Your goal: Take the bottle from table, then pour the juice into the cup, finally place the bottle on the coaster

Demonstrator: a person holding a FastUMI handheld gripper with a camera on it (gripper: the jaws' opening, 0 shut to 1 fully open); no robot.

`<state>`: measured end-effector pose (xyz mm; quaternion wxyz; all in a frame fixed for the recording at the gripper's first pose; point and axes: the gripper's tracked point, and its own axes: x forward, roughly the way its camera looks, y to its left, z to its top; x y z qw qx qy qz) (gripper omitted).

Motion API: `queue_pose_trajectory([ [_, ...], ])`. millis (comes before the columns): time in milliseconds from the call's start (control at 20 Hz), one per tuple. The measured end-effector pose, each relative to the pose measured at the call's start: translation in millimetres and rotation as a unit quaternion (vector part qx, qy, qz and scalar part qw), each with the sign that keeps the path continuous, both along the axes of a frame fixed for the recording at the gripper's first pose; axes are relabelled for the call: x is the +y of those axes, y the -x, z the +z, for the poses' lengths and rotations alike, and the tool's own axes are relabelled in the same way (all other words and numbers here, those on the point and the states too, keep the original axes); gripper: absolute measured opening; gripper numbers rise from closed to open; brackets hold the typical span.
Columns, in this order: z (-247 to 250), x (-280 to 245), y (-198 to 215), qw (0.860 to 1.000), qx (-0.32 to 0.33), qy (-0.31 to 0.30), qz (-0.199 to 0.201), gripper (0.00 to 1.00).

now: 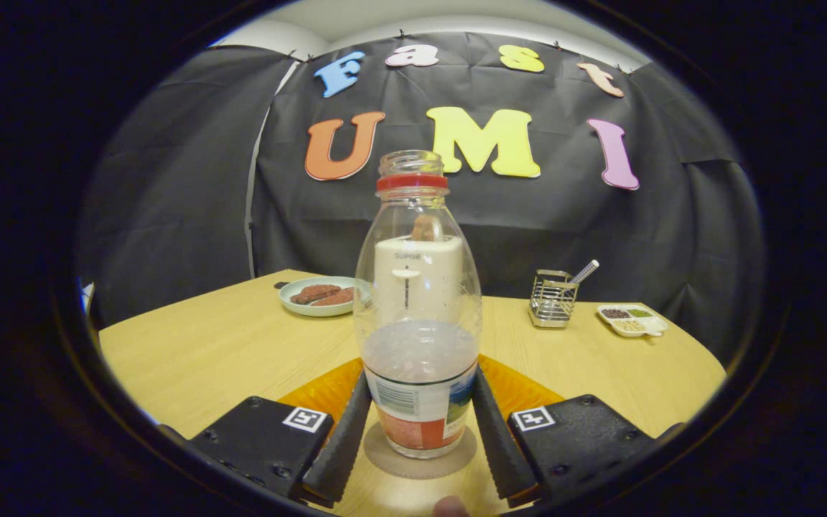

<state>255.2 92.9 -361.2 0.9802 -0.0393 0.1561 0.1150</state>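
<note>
Bottle [418, 309]: upright on the wooden table [205, 352], capless, red ring at the neck, a little pale liquid low in the body, label around the base.
Coaster [419, 454]: round, flat, pale brown, directly under the bottle; base sits inside its outline, roughly centred.
Step in hand: by the look of it the last one, setting the bottle on the coaster; judged nearly finished, with only the release left.
Doing it well: open both fingers evenly and slowly, so neither one drags the label side and tips the bottle; keep the tool level; back straight away from the bottle only once both pads stand clear of it; no twist, since the open neck could spill what remains.
Gripper [419, 424]: fingers set on either side of the bottle's lower body, at label height, angled inward toward it.
Opening: about the bottle's own width; ribbed pads [345, 438] appear to touch the label on both sides, though whether they press or merely rest against it cannot be told.
Cup: pale shape seen through the bottle's clear wall, straight behind it, likely the cup; exact standing spot hidden.
Orange mat [327, 391]: just behind the bottle, spreading to both sides.
Plate [320, 294]: well behind the bottle, to its left.
Wire holder [551, 298]: well behind, to its right.
Small divided dish [632, 319]: further right than the holder.
</note>
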Motion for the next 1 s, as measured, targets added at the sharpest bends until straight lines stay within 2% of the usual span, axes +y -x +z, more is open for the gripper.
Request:
queue_pose_trajectory([
  [150,-1,-1,0,1.0,-0.001,-0.001,-0.001,0.81],
  [500,4,-4,5,1.0,-0.005,-0.009,-0.019,1.0],
  [650,17,-10,8,0.999,-0.018,-0.008,-0.028,1.0],
  [1000,100,-5,28,0.996,-0.081,-0.004,-0.026,1.0],
])
